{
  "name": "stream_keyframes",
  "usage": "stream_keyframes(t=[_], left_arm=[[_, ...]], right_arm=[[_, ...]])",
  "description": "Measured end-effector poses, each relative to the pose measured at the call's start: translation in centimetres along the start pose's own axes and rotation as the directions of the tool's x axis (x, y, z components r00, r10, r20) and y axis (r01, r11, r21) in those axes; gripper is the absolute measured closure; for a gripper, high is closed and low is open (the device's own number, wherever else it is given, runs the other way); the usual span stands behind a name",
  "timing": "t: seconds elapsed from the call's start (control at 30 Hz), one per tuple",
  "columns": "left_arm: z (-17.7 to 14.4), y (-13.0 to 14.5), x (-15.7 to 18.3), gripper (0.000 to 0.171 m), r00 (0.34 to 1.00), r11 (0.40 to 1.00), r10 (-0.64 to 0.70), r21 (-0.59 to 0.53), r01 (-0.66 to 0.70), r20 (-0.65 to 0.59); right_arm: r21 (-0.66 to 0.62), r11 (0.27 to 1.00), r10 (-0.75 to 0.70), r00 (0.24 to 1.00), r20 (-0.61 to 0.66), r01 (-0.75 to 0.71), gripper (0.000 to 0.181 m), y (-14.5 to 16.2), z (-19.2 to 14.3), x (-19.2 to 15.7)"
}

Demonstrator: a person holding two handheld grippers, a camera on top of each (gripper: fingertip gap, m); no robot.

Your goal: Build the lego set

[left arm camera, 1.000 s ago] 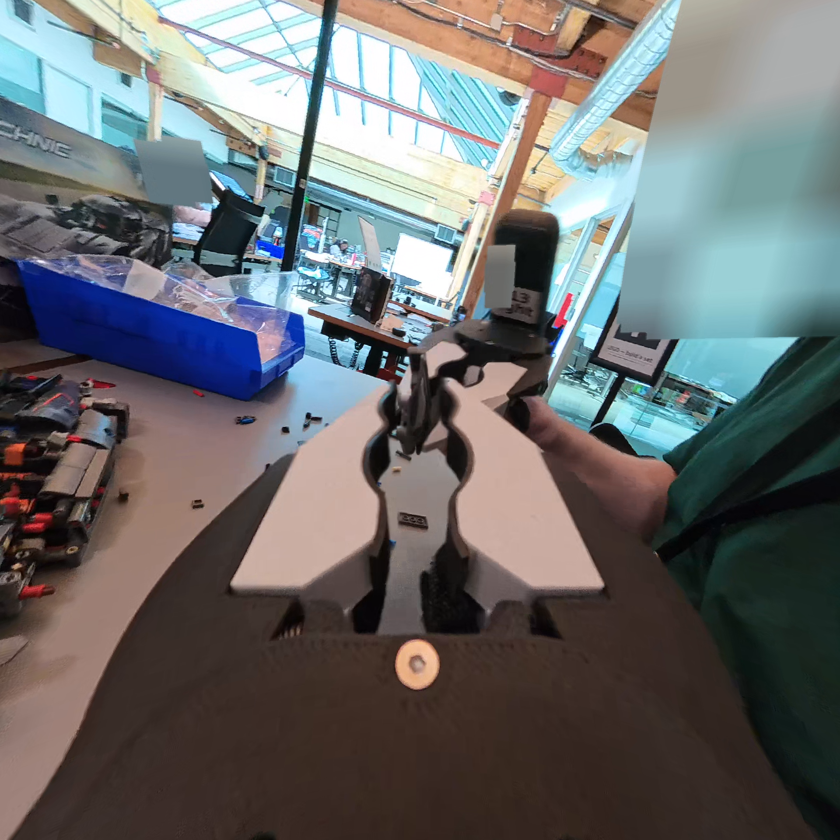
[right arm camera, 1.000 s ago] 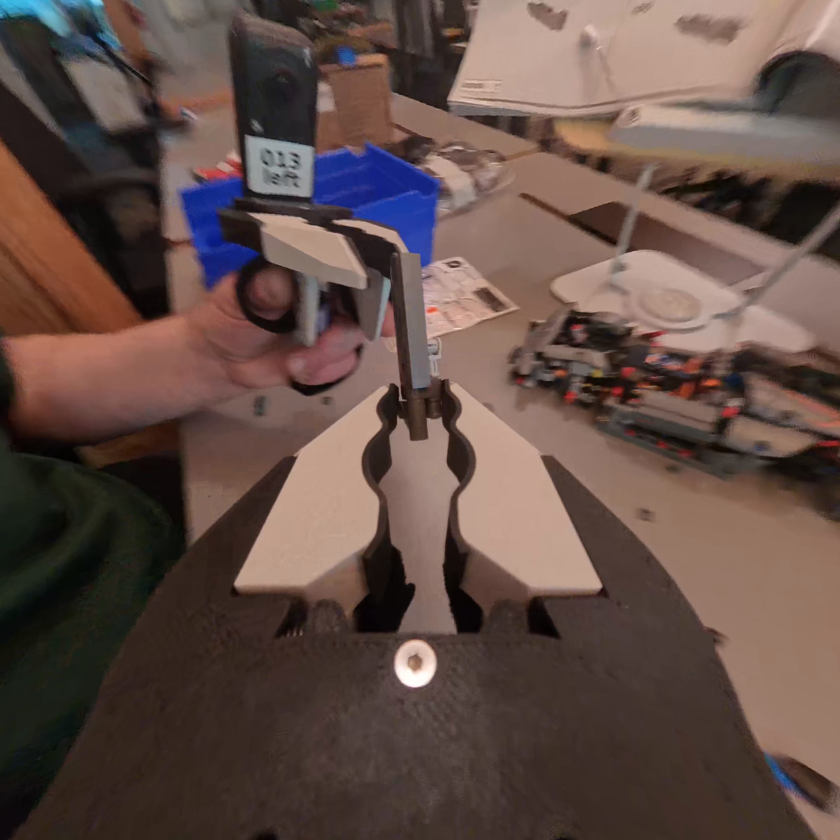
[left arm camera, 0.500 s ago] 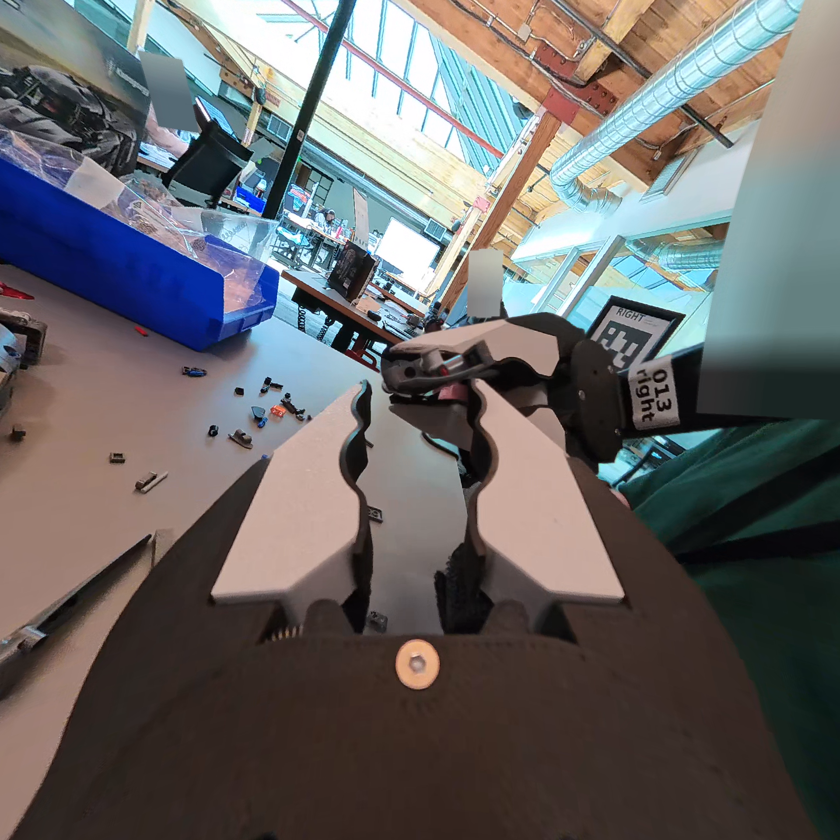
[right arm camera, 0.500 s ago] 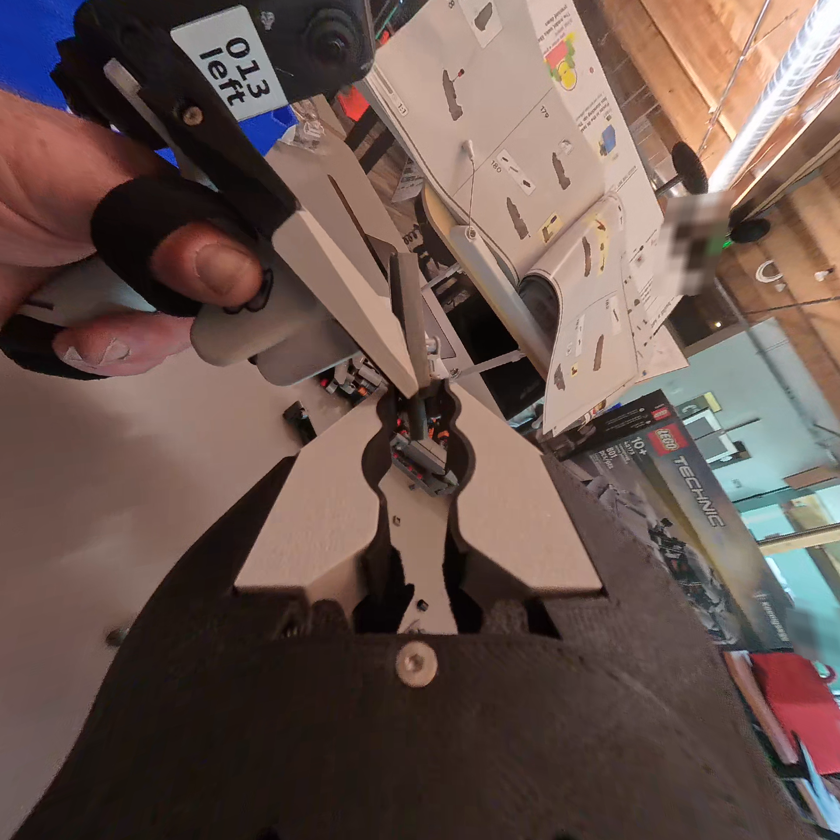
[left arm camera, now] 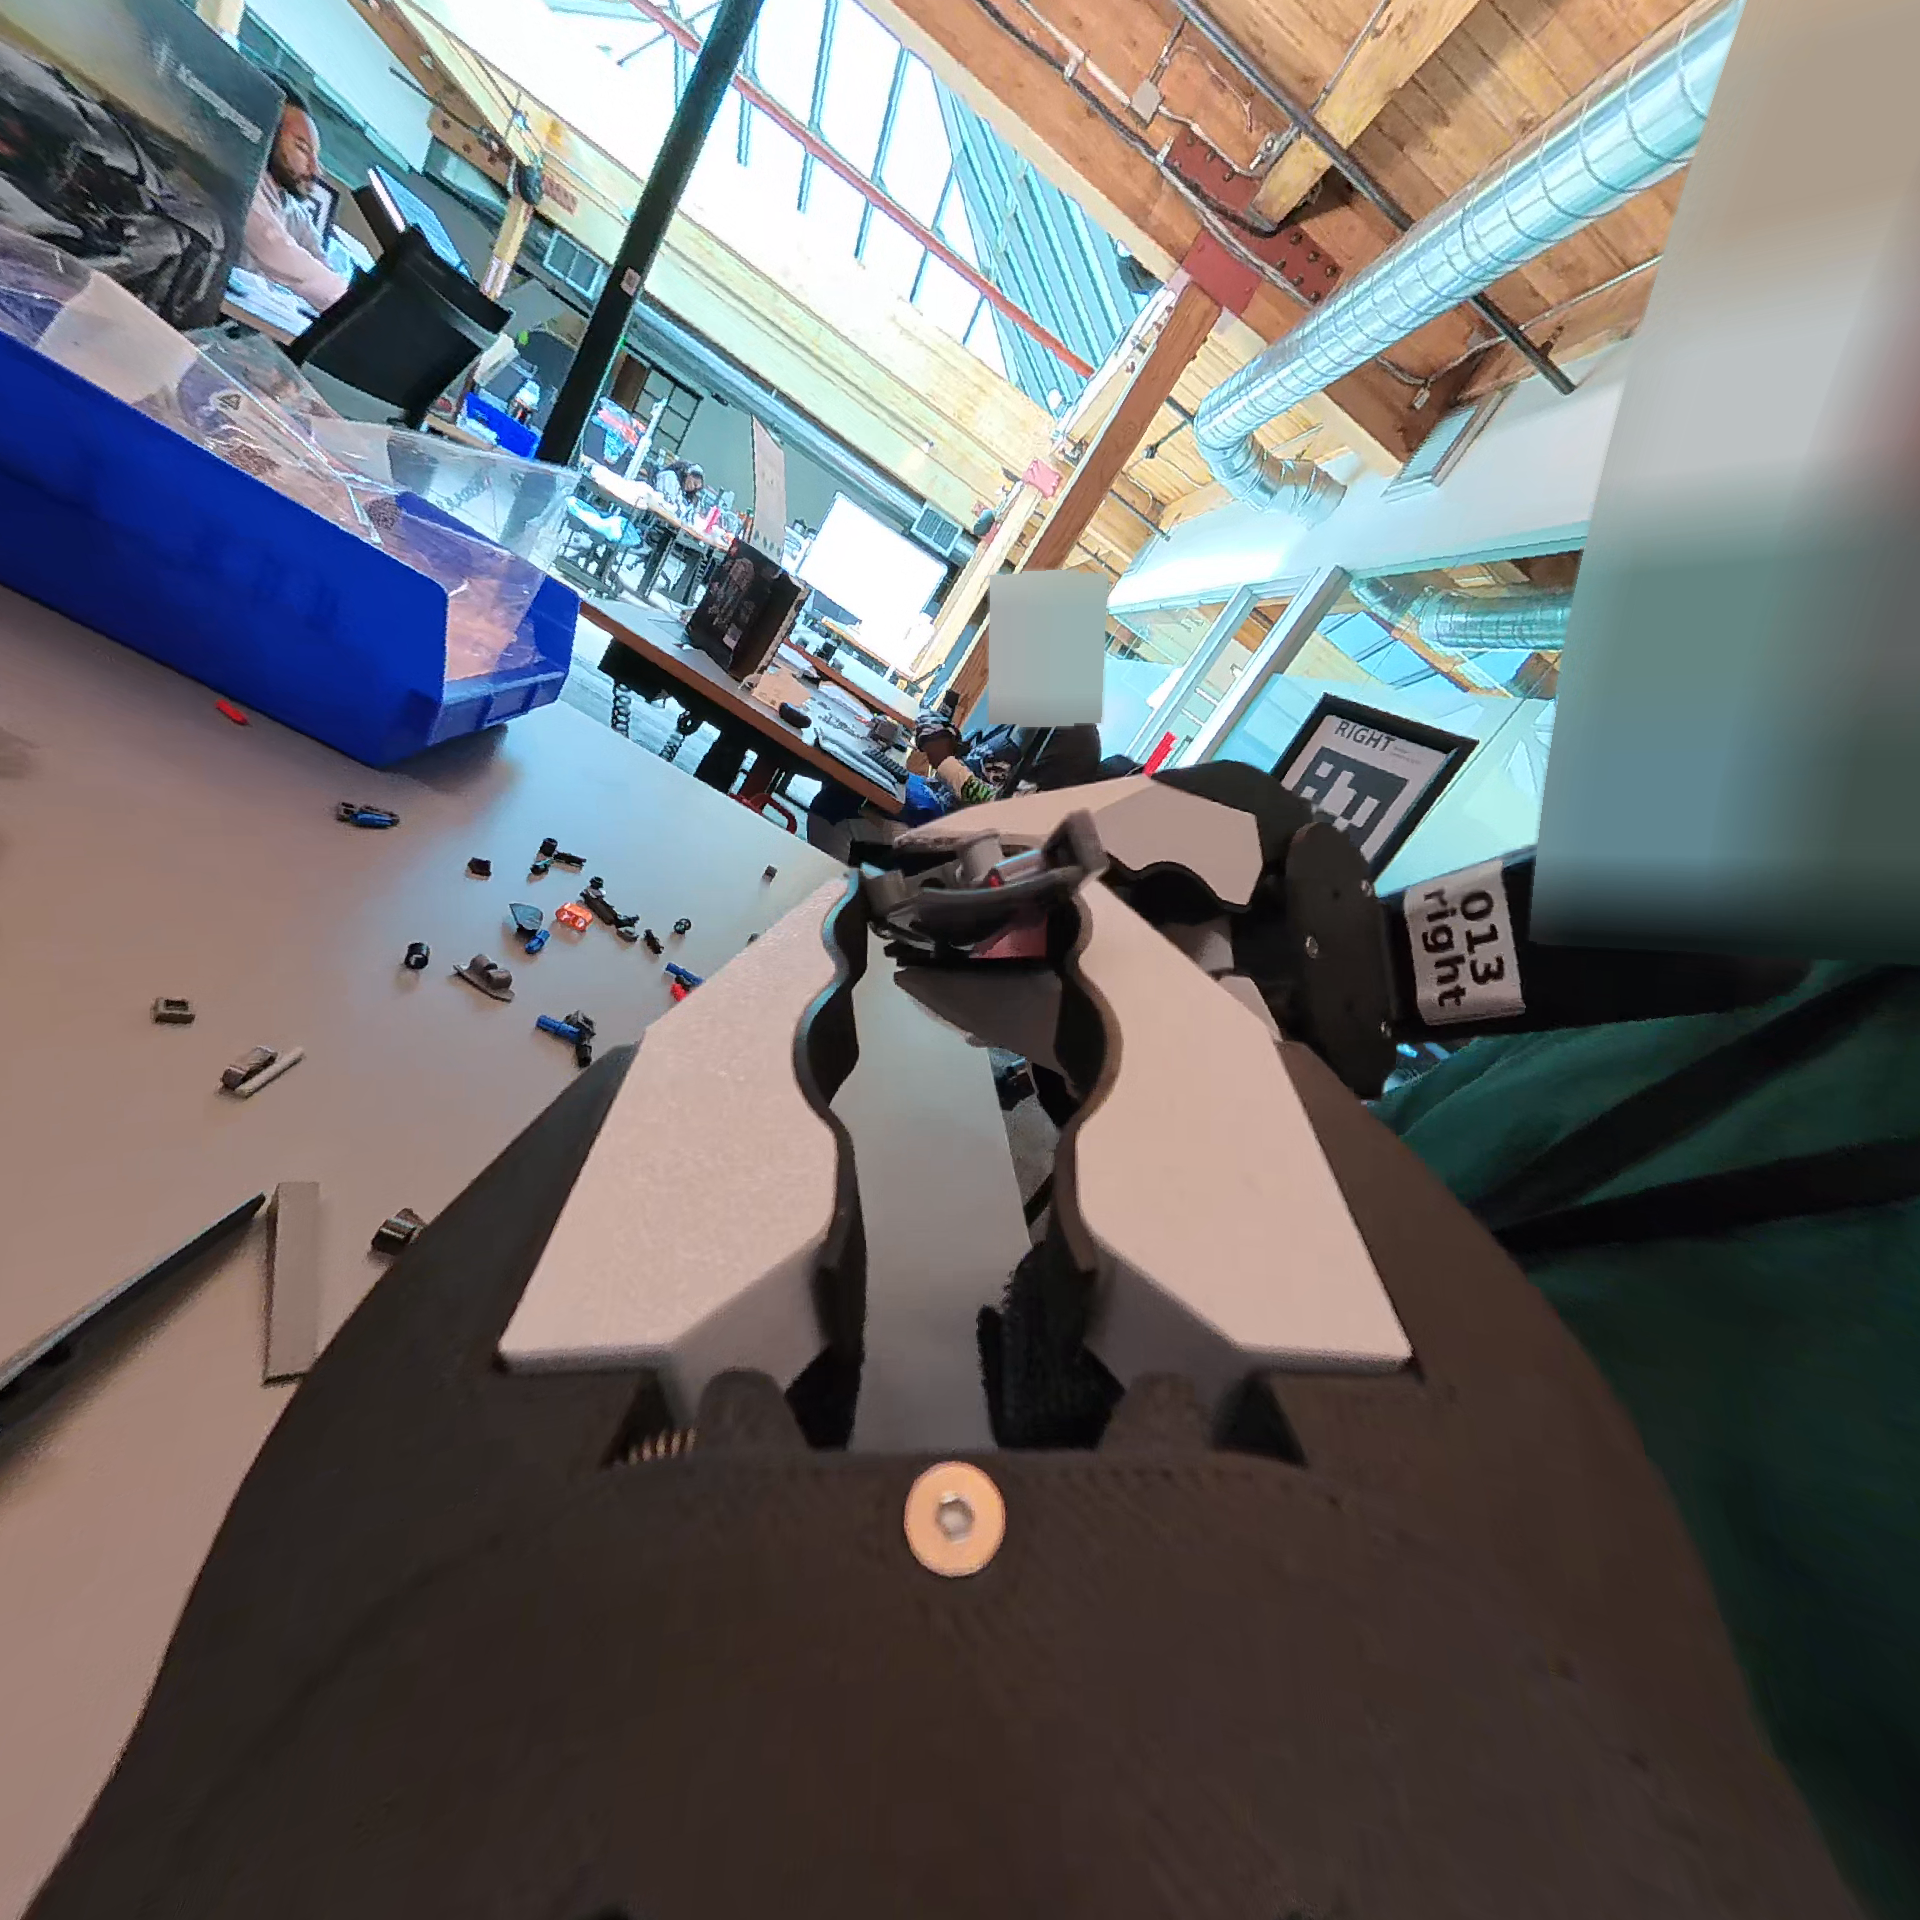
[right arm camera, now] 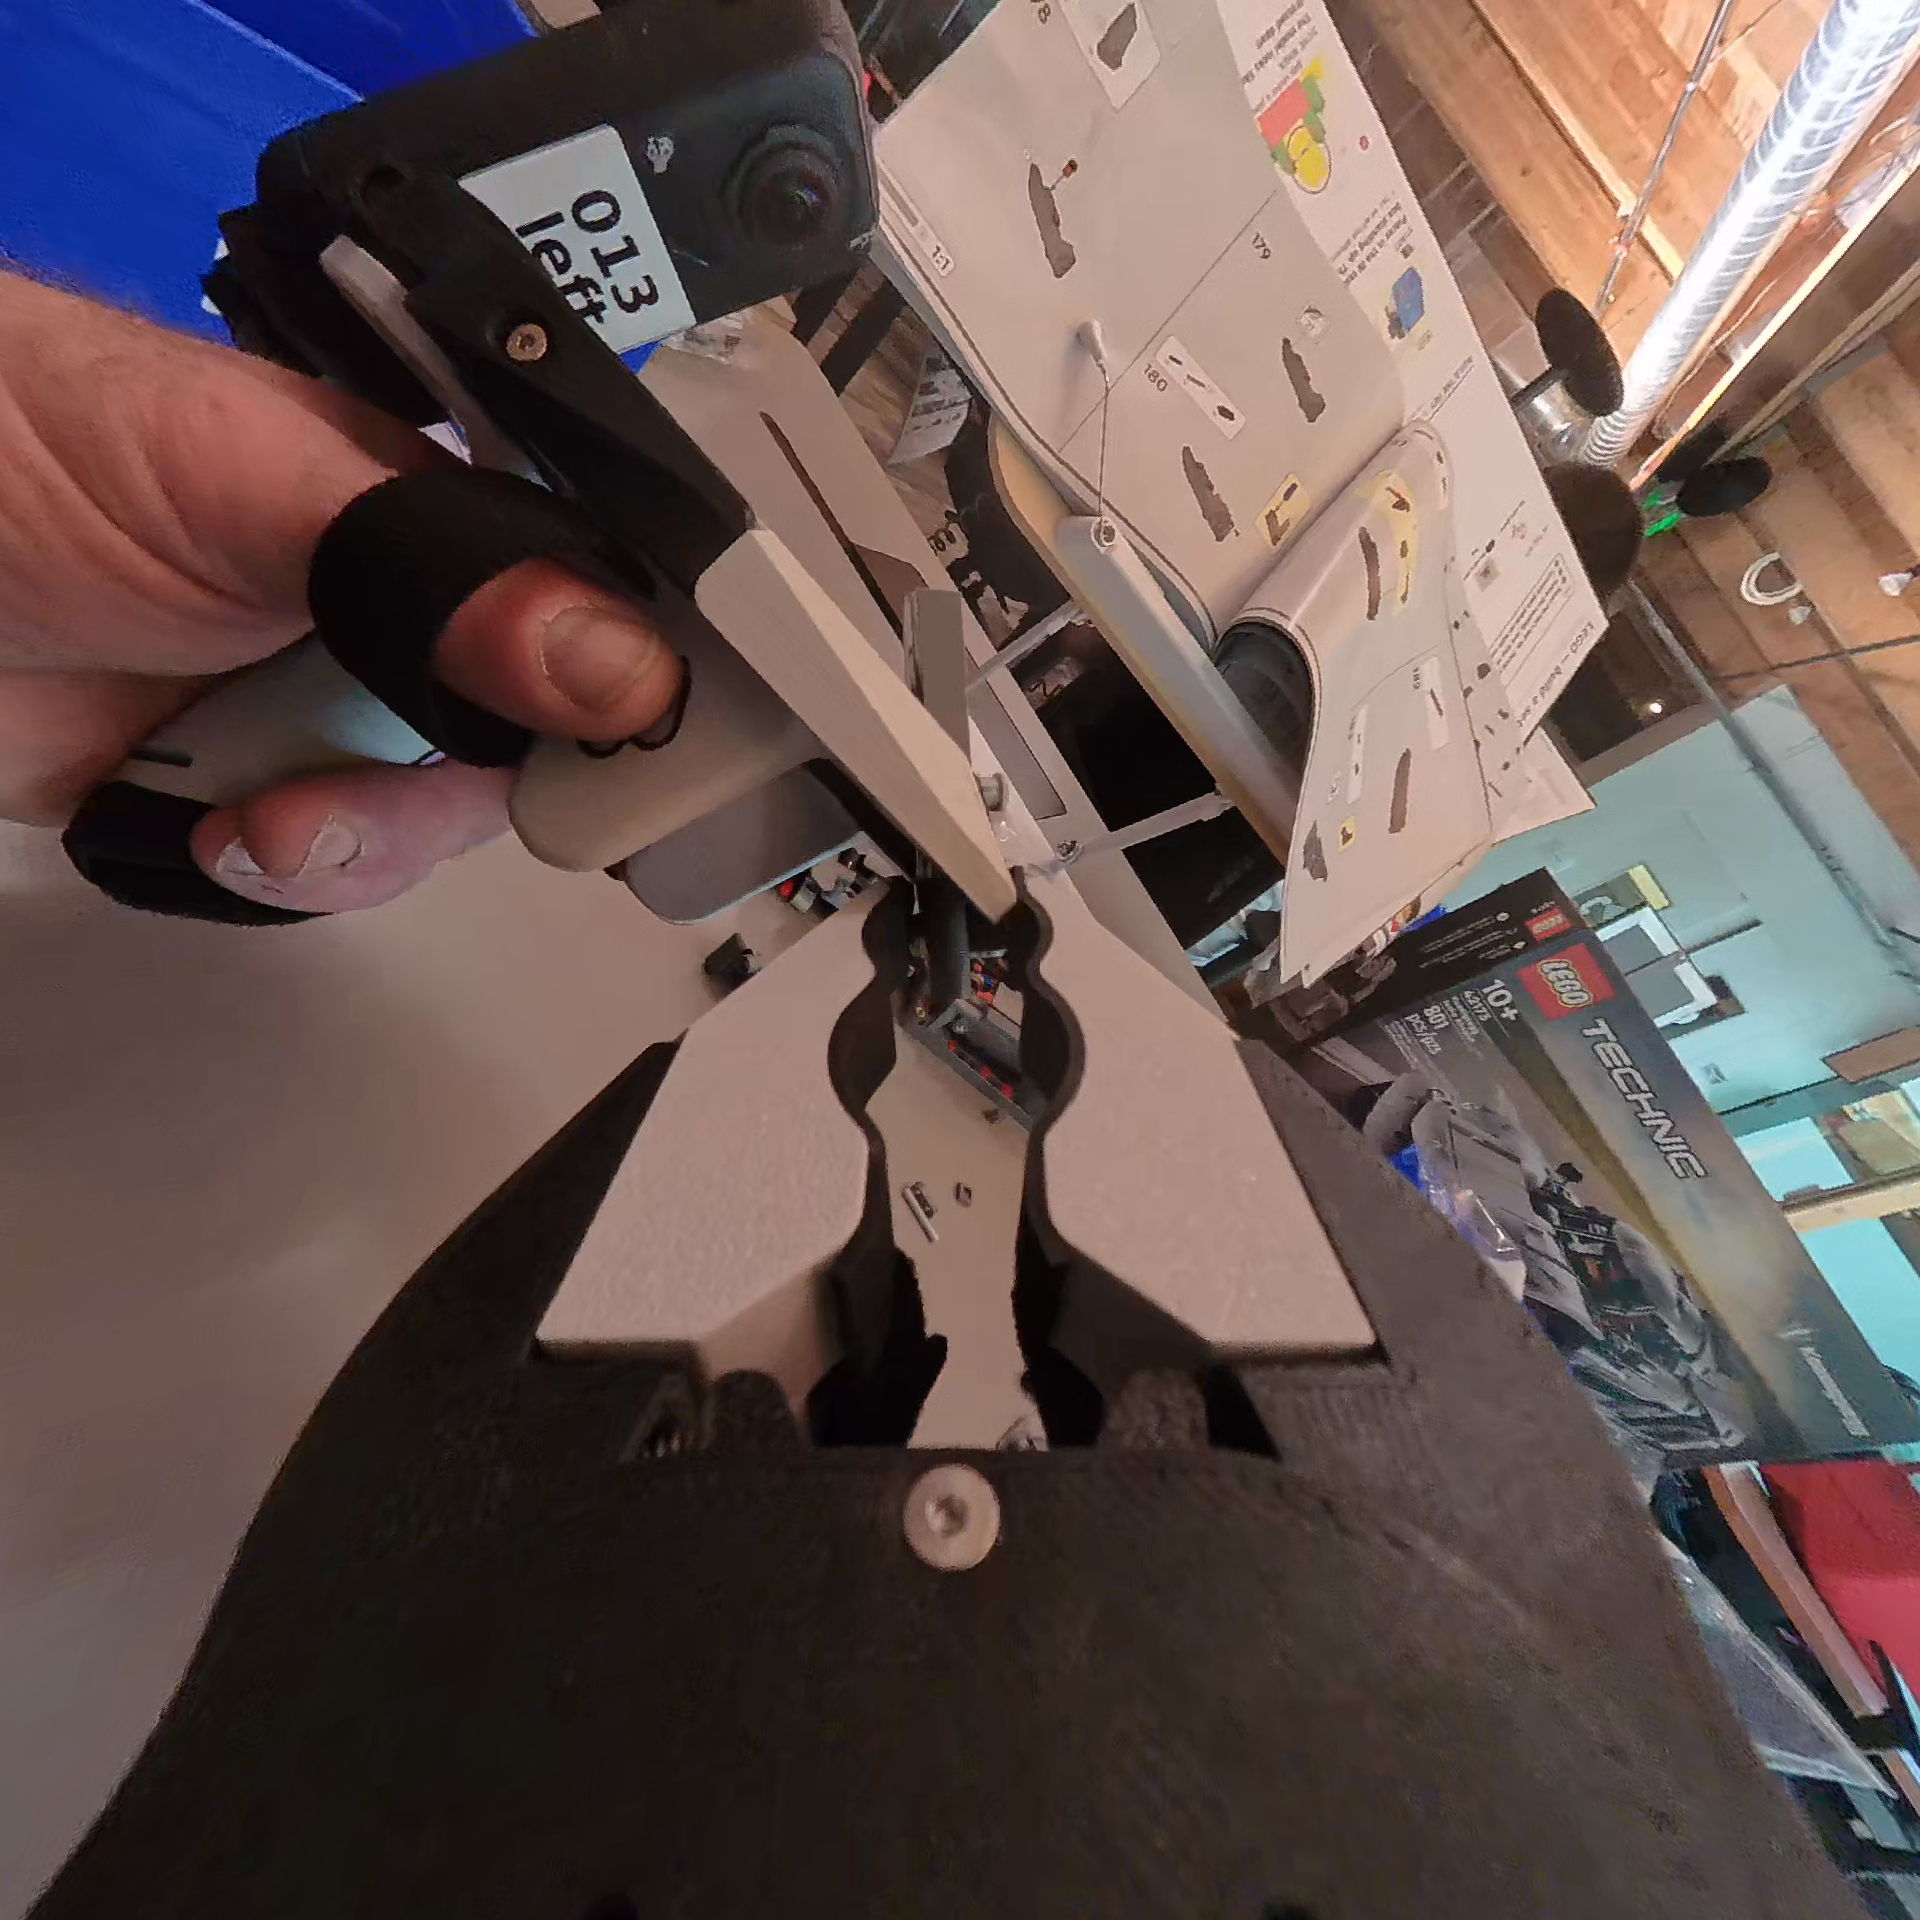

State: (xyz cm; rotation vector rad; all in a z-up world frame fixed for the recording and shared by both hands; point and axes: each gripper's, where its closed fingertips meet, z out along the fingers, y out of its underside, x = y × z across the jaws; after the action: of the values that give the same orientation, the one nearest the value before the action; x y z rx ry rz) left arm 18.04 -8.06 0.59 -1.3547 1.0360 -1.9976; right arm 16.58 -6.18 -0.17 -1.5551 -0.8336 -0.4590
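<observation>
- The left gripper is sitting tilted above the grey table, its jaws standing partly open with a clear gap between the fingertips.
- A small grey lego assembly with a pink-red bit is sitting right at those fingertips; whether the left fingers are actually pressing on it I cannot tell.
- The right gripper is meeting the left gripper tip to tip, its jaws drawn narrow around a dark piece of that assembly, seemingly pinching it.
- A long grey beam is rising from the meeting point beside the left gripper's finger.
- A hand is wrapped round the left gripper's handle, fingers threaded through black loops.
- Loose lego pieces, black, blue and orange, are lying scattered on the table, near the left gripper's left fingertip.
- A blue bin lined with clear plastic is standing on the table, well beyond the loose pieces.
- An open instruction booklet is propped on a stand beyond the grippers.
- A lego box is lying near the booklet stand.
- A partly built model is showing between the right gripper's fingers, farther off on the table.
</observation>
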Motion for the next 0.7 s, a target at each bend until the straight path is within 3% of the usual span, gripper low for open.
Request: stream_keyframes(t=[0.23,0.7], left_arm=[[-0.4,-1.1,-0.1,0.139,1.0,0.993,-0.018,0.115,0.016,0.017],[-0.3,-1.9,0.4,0.144,1.0,0.993,0.003,0.115,-0.005,0.015]], right_arm=[[-0.038,0.997,0.062,0.997,-0.043,-0.064,0.166,0.6,-0.2,0.7],[0.003,0.995,0.104,0.993,-0.051,-0.104,0.166,-0.4,-0.7,0.5]])
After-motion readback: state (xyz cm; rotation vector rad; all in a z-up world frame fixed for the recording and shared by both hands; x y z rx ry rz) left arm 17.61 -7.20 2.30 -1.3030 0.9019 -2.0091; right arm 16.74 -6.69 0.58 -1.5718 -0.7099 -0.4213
